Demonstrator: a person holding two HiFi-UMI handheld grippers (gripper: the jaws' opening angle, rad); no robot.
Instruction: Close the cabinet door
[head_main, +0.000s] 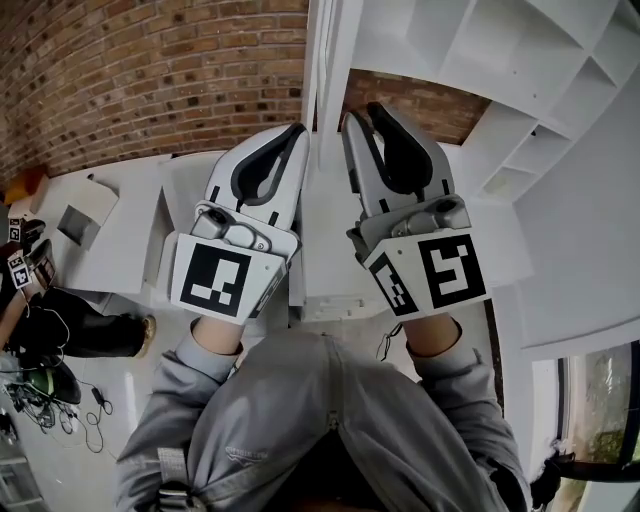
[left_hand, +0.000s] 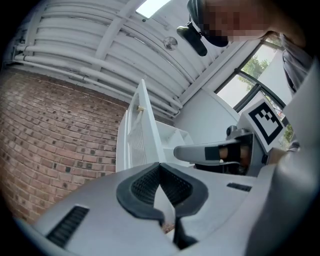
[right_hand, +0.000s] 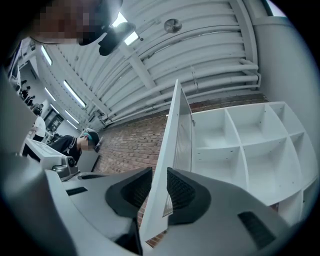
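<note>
Left gripper (head_main: 299, 128), fingers together, right gripper (head_main: 362, 110), fingers apart, side by side

The head view is looking steeply down, close above the left gripper (head_main: 298, 130) and right gripper (head_main: 360, 113). Each gripper view is looking upward along its own fingers (left_hand: 140, 190) toward the ceiling (left_hand: 100, 40). All three are sharing the cabinet door (head_main: 322, 60) and brick wall (head_main: 150, 70).
</note>
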